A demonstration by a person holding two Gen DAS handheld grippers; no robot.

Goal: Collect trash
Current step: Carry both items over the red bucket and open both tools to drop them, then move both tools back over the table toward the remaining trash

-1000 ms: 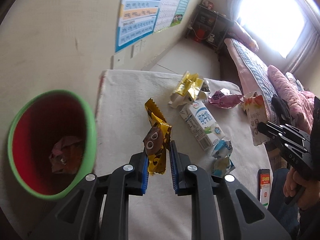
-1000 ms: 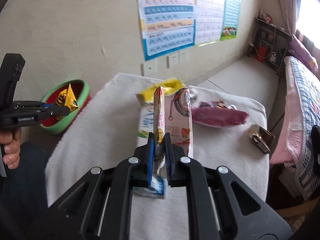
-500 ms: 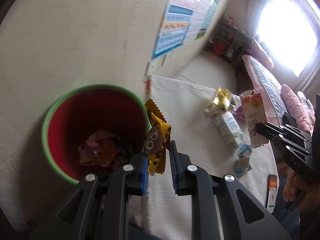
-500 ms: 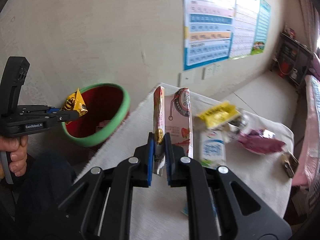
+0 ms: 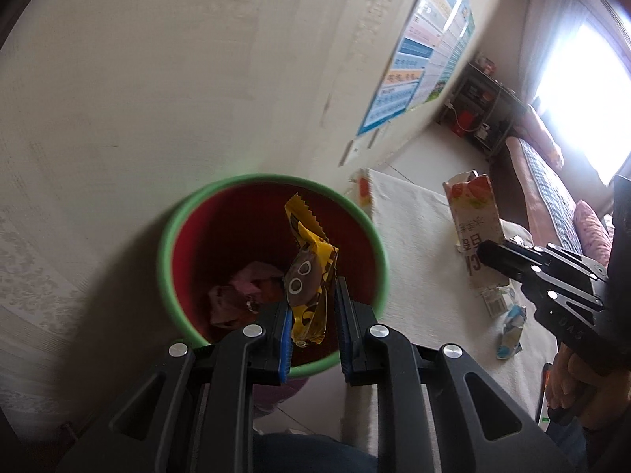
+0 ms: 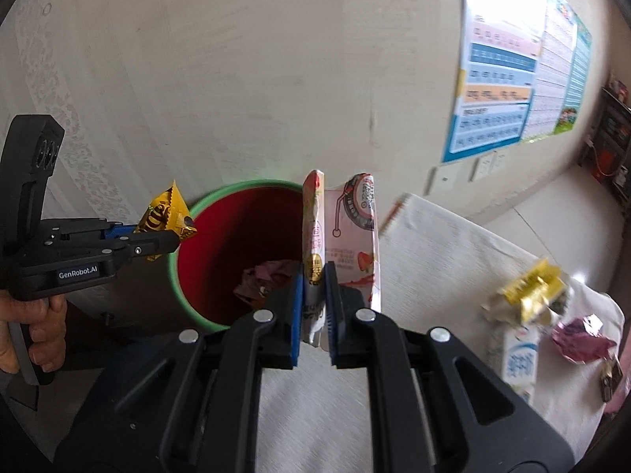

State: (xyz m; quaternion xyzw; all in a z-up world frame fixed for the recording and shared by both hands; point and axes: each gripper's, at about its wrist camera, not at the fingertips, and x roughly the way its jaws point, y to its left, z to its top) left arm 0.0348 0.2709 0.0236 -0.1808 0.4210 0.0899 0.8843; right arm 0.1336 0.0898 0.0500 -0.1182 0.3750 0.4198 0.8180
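Observation:
My left gripper is shut on a yellow snack wrapper with a brown cartoon face, hanging right over the mouth of the green-rimmed red bin. Crumpled pink and brown trash lies at the bin's bottom. My right gripper is shut on a flattened pink strawberry milk carton, held upright at the near right side of the bin. In the right wrist view the left gripper with its wrapper sits at the bin's left rim.
A table with a white cloth stands right of the bin and carries yellow wrappers, a white and blue milk carton and a pink wrapper. The wall with posters is close behind. A hand holds the left gripper.
Both grippers have swung left, away from the table and over to the bin, each keeping its load. The bin now sits under the left gripper and just beyond the right one.

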